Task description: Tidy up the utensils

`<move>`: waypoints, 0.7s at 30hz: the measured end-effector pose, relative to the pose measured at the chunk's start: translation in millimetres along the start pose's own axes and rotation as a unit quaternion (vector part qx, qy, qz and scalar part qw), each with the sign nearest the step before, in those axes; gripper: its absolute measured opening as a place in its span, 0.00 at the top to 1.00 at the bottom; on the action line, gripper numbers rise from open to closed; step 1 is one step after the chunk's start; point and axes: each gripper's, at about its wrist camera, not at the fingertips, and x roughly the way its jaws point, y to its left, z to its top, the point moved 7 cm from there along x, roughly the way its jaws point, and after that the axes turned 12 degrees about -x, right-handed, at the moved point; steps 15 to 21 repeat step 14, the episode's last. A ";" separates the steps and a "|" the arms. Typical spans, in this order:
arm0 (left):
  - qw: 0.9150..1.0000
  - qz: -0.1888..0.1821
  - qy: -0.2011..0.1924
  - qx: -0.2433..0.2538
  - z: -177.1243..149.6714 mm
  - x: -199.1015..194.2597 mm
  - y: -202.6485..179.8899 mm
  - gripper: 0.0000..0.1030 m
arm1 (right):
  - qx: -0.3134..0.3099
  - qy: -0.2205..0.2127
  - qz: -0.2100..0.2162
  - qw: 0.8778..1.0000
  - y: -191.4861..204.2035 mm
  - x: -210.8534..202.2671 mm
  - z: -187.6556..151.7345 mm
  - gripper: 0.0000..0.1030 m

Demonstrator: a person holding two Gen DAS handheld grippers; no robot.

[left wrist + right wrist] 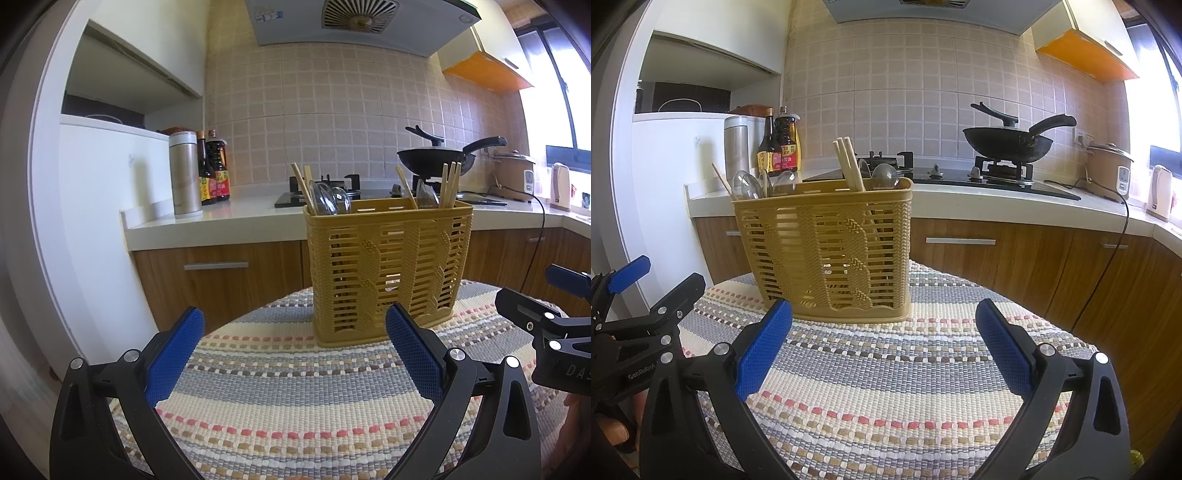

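A tan plastic utensil basket (388, 273) (827, 251) stands upright on a round table covered by a striped woven mat (288, 406) (894, 376). Wooden chopsticks (301, 184) (849, 162) and clear plastic spoons (327, 197) (750, 186) stick up from it at both ends. My left gripper (295, 332) is open just short of the basket, nothing between its blue pads. My right gripper (886, 325) is open too, in front of the basket's right end. Each gripper shows at the edge of the other's view, the right gripper (554, 317) and the left gripper (639, 295).
Behind the table runs a kitchen counter (229, 218) with a steel flask (185, 173), sauce bottles (214, 170), a gas hob with a black wok (1008, 142), a rice cooker (1108, 166) and a trailing black cord (1108, 258). Wooden cabinets stand below.
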 end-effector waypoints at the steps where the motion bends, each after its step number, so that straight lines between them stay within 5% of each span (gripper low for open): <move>1: 1.000 -0.002 -0.001 0.001 0.1 -0.2 -0.6 0.07 | 0.001 0.000 0.000 1.000 -0.2 0.0 0.1 0.08; 21: 1.000 -0.008 -0.006 0.001 0.5 -2.4 -0.9 0.07 | 0.006 0.000 -0.001 1.000 -1.3 -0.1 0.7 0.08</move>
